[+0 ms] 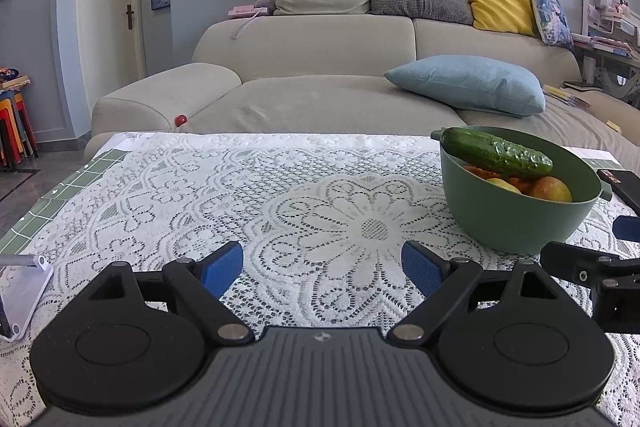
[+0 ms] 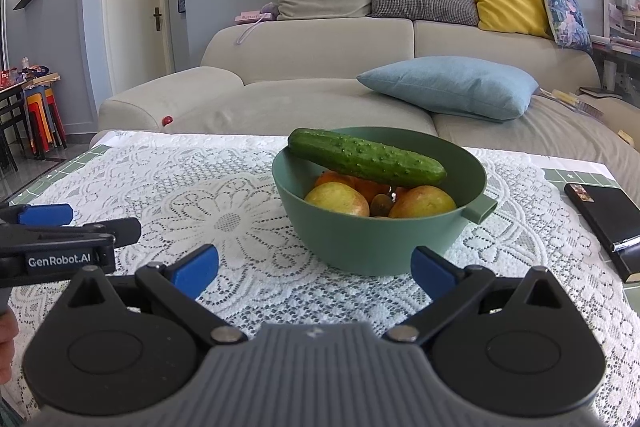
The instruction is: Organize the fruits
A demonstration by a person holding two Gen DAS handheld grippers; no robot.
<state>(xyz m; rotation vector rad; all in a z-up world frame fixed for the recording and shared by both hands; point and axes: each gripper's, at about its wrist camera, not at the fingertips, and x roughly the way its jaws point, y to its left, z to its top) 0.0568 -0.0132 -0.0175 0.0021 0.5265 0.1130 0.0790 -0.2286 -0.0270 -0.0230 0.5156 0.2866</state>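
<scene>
Two apples (image 2: 338, 198) low inside the green bowl (image 2: 372, 239), orange pieces behind them, one cucumber (image 2: 366, 157) lying across the rim above. Bowl standing on the lace cloth (image 2: 224, 195) over the bench, right of centre. Right gripper (image 2: 315, 266) spread wide, holding nothing, blue pads (image 2: 432, 269) just short of the bowl's near wall. Left gripper (image 1: 322, 267) likewise released and bare, hovering over open lace, bowl off to its right. Black box (image 2: 604, 223) flat near the bench's right edge.

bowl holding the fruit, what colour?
Matte sage green: the round plastic bowl with a small side handle, clearest in the right wrist view.
</scene>
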